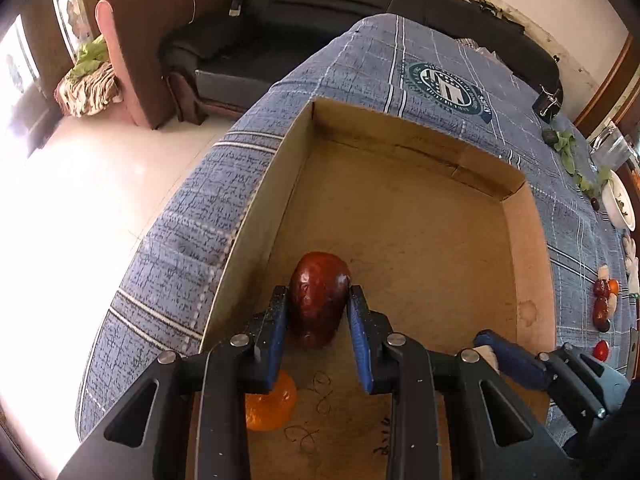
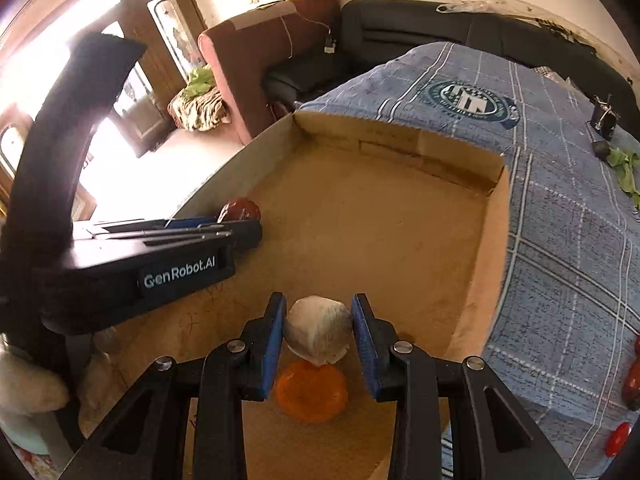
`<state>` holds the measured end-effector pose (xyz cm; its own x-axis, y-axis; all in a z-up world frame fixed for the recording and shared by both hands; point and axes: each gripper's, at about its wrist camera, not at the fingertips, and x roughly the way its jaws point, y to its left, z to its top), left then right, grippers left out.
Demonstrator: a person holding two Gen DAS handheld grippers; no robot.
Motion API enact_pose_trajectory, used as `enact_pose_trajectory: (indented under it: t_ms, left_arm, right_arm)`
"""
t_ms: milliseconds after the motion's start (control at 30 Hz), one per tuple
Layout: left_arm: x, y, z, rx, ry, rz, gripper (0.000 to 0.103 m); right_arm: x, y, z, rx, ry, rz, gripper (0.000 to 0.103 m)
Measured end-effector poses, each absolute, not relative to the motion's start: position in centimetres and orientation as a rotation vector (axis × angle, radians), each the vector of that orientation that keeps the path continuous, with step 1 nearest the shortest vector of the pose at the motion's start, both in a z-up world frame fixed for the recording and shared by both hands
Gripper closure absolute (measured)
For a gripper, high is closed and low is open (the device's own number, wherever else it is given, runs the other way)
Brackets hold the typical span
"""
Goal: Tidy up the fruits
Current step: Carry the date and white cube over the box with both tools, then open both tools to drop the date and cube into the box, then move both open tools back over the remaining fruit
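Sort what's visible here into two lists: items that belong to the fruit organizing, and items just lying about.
Job:
- cardboard box
- dark red fruit in left claw
- whitish fruit in right claw
- orange fruit in the box
- fruits waiting on cloth

Lying about:
- sofa
- white bowl
- green leaves

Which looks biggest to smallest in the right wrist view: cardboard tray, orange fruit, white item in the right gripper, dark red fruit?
1. cardboard tray
2. orange fruit and white item look alike in size; the white one is nearer the camera, so no ranking.
3. dark red fruit, farther off and partly hidden by the left gripper.
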<state>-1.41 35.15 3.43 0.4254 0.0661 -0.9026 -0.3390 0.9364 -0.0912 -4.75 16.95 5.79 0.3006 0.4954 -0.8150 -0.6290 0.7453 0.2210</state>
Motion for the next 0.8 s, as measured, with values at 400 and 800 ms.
enact_pose_trajectory:
  t_ms: [400,800]
  left_arm:
    - [-5.9,35.2,8.2,-0.343,0.951,0.278,0.047]
    - [-12.6,29.0,12.1,-0.362,0.774,0.223,0.038]
  right_arm:
    - [-6.8,15.6,9.3,-0.144,0.917,0.758,0.053]
    - [-10.9,4.3,12.0,0.063,0.837,0.633,0.05]
